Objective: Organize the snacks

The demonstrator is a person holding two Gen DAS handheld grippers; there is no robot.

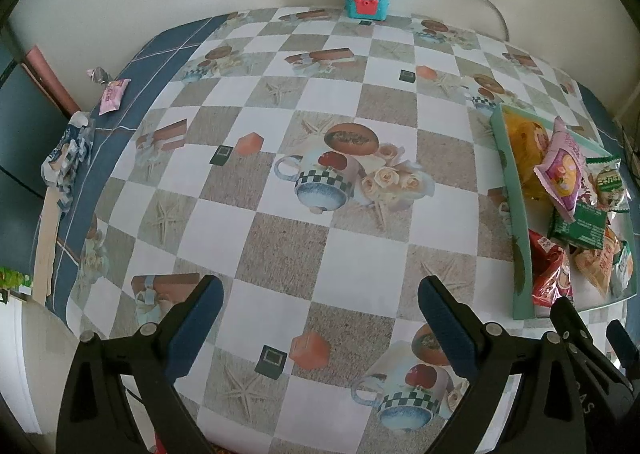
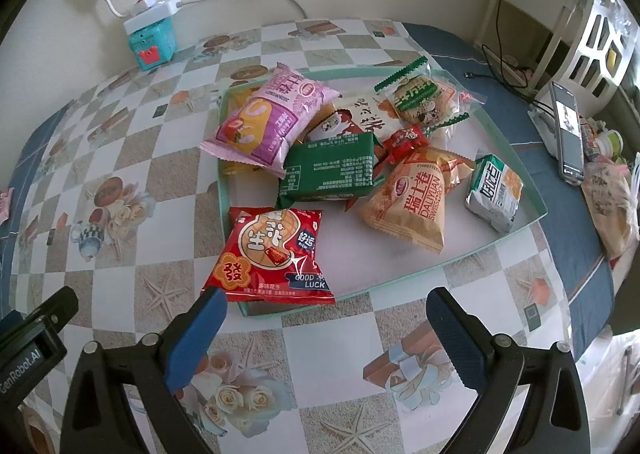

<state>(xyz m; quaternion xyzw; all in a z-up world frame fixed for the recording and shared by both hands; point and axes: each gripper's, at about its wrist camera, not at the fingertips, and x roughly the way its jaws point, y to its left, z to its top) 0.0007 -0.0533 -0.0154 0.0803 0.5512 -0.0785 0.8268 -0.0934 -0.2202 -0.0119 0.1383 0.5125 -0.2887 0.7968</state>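
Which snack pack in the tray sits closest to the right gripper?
The red peanut pack, overhanging the tray's near corner, just ahead of the right gripper; others lie farther back.

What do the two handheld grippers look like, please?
Both the left gripper and the right gripper have matte black angular frames with round silver bolts and fingers faced in ribbed blue pads. White lettering marks the black bodies.
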